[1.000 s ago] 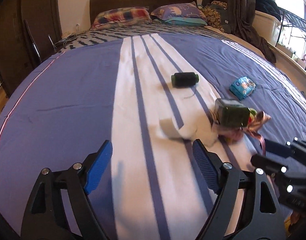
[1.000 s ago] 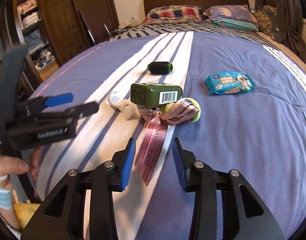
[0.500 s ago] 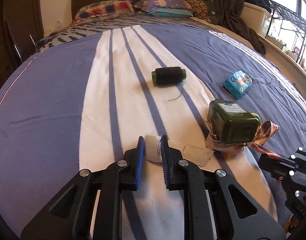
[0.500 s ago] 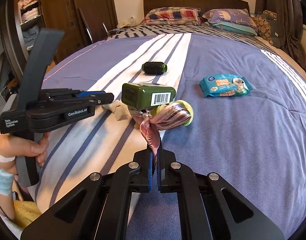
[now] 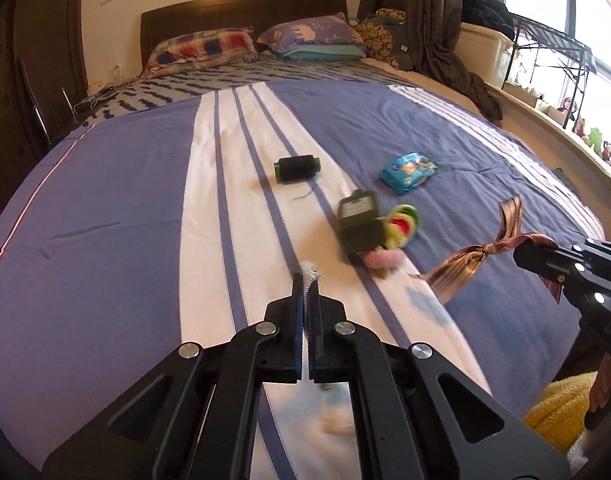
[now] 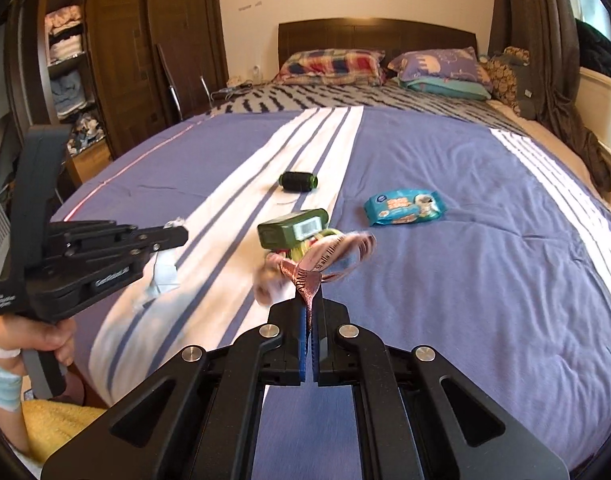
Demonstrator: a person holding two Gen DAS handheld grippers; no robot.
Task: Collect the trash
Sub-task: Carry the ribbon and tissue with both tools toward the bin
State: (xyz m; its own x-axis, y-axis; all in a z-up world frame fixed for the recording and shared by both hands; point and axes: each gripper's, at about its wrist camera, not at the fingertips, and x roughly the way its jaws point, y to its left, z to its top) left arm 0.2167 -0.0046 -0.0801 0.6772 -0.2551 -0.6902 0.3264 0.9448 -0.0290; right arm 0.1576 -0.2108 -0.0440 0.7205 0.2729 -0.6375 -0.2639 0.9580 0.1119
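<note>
My left gripper (image 5: 306,280) is shut on a white tissue (image 5: 310,270), lifted off the bed; the tissue hangs below it in the right wrist view (image 6: 163,276). My right gripper (image 6: 311,304) is shut on a pink-brown ribbon (image 6: 329,252), held above the bed; the ribbon also shows in the left wrist view (image 5: 477,258). On the striped blue bedspread lie a green box (image 5: 359,224), a yellow-green and pink bundle (image 5: 401,226), a dark thread spool (image 5: 297,168) and a blue wipes pack (image 5: 407,166).
Pillows (image 6: 333,66) and headboard stand at the far end. A wardrobe with shelves (image 6: 69,52) is on the left, curtains and a window rack (image 5: 545,60) on the right. A yellow cloth (image 6: 53,420) lies below the bed's near edge.
Both grippers closed, the left on the tissue and the right on the ribbon, then lifted them off the bed. The ribbon pulled free from under the green box, which shifted.
</note>
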